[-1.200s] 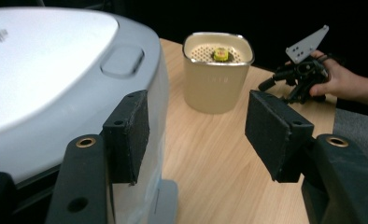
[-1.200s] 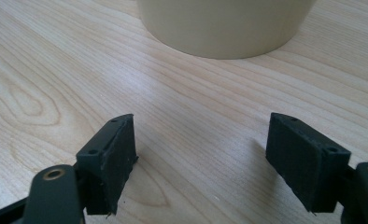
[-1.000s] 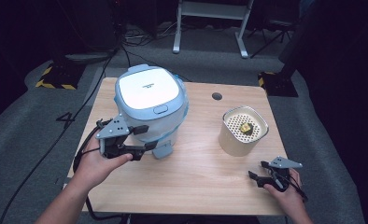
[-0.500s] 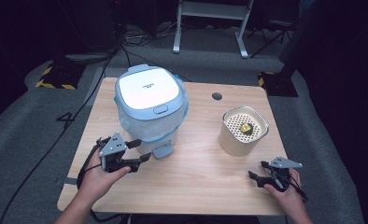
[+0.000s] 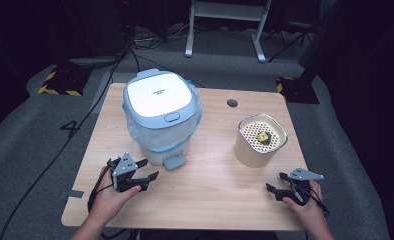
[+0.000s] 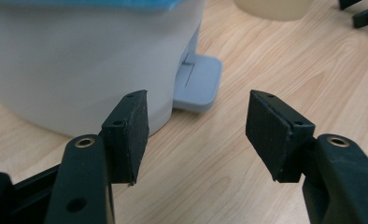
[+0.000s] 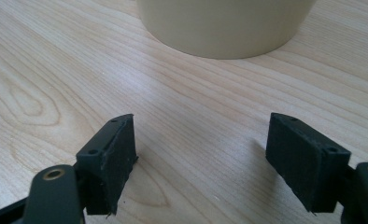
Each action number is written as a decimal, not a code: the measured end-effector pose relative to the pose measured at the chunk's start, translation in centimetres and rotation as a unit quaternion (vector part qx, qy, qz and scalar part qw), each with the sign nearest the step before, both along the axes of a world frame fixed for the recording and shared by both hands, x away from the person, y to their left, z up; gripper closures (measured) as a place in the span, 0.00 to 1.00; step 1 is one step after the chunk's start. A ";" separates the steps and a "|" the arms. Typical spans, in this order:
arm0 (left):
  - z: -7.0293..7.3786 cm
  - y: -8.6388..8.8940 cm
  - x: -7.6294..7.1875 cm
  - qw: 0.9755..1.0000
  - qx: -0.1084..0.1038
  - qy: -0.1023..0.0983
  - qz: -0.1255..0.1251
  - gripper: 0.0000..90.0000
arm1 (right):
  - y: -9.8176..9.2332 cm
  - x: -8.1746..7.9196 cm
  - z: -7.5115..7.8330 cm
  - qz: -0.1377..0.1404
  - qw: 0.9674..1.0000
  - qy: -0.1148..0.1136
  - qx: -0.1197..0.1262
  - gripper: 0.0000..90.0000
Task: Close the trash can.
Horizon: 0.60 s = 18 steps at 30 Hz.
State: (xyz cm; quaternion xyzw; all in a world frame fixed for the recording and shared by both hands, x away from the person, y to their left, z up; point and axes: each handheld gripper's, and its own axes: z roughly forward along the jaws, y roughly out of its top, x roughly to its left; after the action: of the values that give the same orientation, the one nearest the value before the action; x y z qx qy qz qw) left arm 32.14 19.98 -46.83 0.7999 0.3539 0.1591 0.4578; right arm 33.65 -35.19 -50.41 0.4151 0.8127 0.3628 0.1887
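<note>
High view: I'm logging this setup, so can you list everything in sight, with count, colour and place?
Table: one, light wood, centre.
Bin: one, white and pale blue with a bag liner, lid shut, table's left half.
Pedal: one, grey-blue, at the bin's base on the near side.
Cup: one, cream, perforated top, table's right half.
Yellow lump: one, on the cup's top.
Hole: one, dark, far table edge.
Left tool: black, open, empty, low near the pedal.
Right tool: black, open, empty, near the cup.
</note>
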 end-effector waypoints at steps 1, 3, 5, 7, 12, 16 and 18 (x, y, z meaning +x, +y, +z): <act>-0.1 0.0 0.0 1.000 0.000 0.003 0.001 0.44 | 0.0 0.0 0.0 0.001 1.000 0.000 0.000 0.27; -0.7 0.1 0.0 1.000 0.002 0.006 0.007 0.44 | 0.0 0.0 0.0 0.000 1.000 0.000 0.000 0.27; -1.2 0.2 0.0 1.000 0.011 0.006 0.010 0.43 | 0.0 0.0 0.0 0.001 1.000 -0.001 0.000 0.27; -1.6 0.2 -0.1 1.000 0.018 0.008 0.012 0.43 | 0.0 0.0 0.0 0.000 1.000 0.000 0.000 0.27; -2.8 -0.2 -0.2 0.999 0.035 0.021 0.016 0.40 | 0.0 0.0 0.0 0.000 1.000 0.000 0.000 0.27; -3.2 -0.4 -0.1 0.997 0.064 0.030 0.014 0.37 | 0.0 0.0 0.0 0.001 1.000 -0.001 0.000 0.27; -3.4 -0.6 0.0 0.996 0.083 0.035 0.018 0.35 | 0.0 0.0 0.0 0.001 1.000 -0.001 0.000 0.27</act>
State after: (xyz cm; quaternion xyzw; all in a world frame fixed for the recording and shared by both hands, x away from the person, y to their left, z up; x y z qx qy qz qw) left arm 32.14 19.39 -50.18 0.8339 0.3697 0.1678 0.3739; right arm 33.66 -35.20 -50.41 0.4143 0.8129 0.3631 0.1890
